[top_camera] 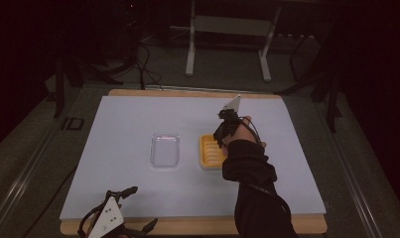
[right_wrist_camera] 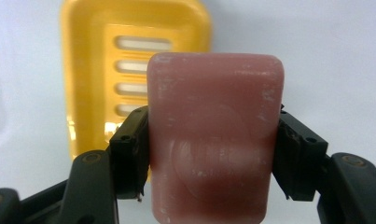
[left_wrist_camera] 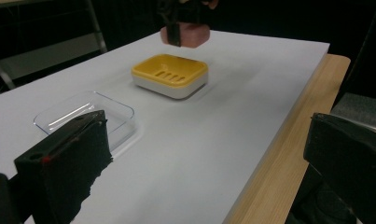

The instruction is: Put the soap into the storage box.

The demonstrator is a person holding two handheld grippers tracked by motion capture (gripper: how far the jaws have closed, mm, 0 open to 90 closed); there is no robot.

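Two black jaws of the right hand-held gripper [right_wrist_camera: 213,158] clamp a matte pink soap bar [right_wrist_camera: 216,140], rounded-cornered, by its long sides, long axis running away along the jaws, above the slotted glossy yellow soap dish [right_wrist_camera: 134,42]. Left hand-held gripper [left_wrist_camera: 199,158] rests at the tabletop [top_camera: 133,119] edge, jaws apart, near a clear tray [left_wrist_camera: 90,114].

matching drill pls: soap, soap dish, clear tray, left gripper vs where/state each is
Things:
1 soap
2 soap dish
3 clear tray
4 left gripper

States:
A open, at the table's near edge
B empty, left of the yellow one in the high view
C clamped in the right gripper, off the table
D yellow, slotted, nothing in it

Pairs: 1-C, 2-D, 3-B, 4-A
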